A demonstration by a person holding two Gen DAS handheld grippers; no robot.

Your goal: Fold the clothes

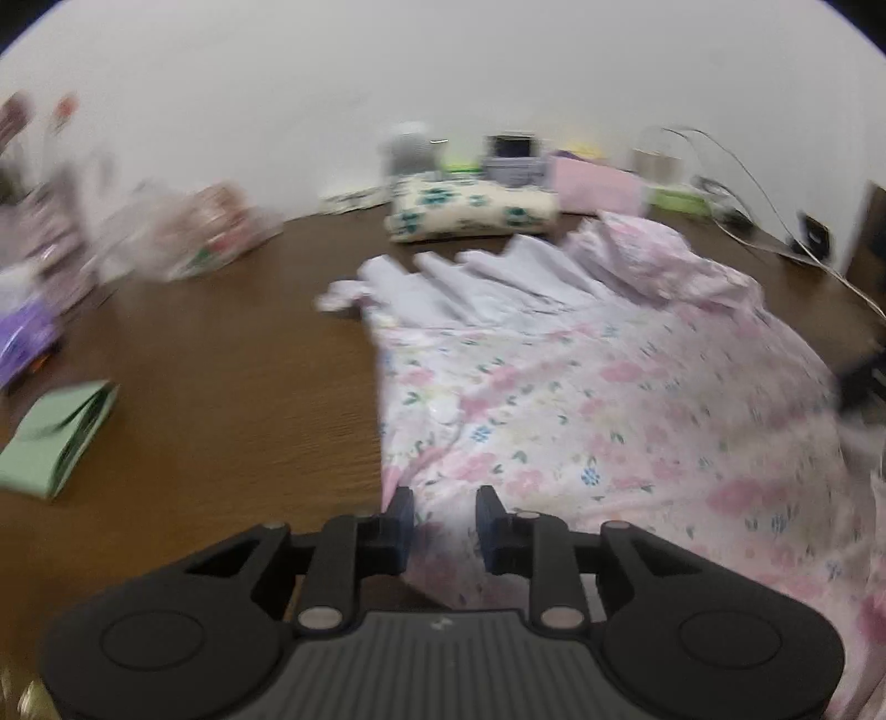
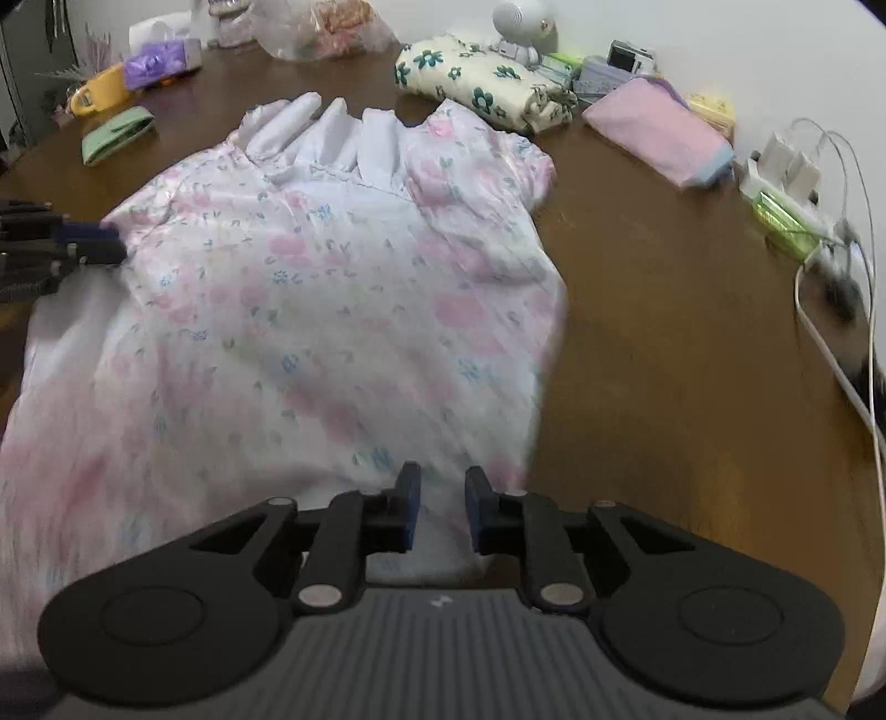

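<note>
Pale pink and white, printed all over with small pink and blue flowers, the one garment (image 2: 332, 288) I am working on lies spread across the middle of the dark brown wooden worktop (image 2: 664, 343). Its white ruffled edge (image 2: 332, 133) points toward the far side, and a puffed sleeve (image 2: 487, 166) sits at its right shoulder. The cloth is thin and rumpled, with soft creases running through the body.

My left gripper (image 1: 444, 512) sits over the garment's left edge, fingers apart with cloth showing in the gap between them; I cannot tell whether they touch it. My right gripper (image 2: 442, 493) hovers at the near hem, its fingers likewise apart with fabric between them.

Beyond the ruffle I count one folded cream cloth with dark green flowers (image 2: 482, 83) and one folded pink towel (image 2: 659, 133) to its right, both apart from the garment. To the left lie one green folded item (image 2: 116, 133), one yellow mug (image 2: 99, 94) and one purple packet (image 2: 160, 61). A crinkled plastic bag (image 2: 326, 27) sits at the far edge. Along the right side, white cables (image 2: 819, 332) trail past a green box (image 2: 786, 216)
</note>
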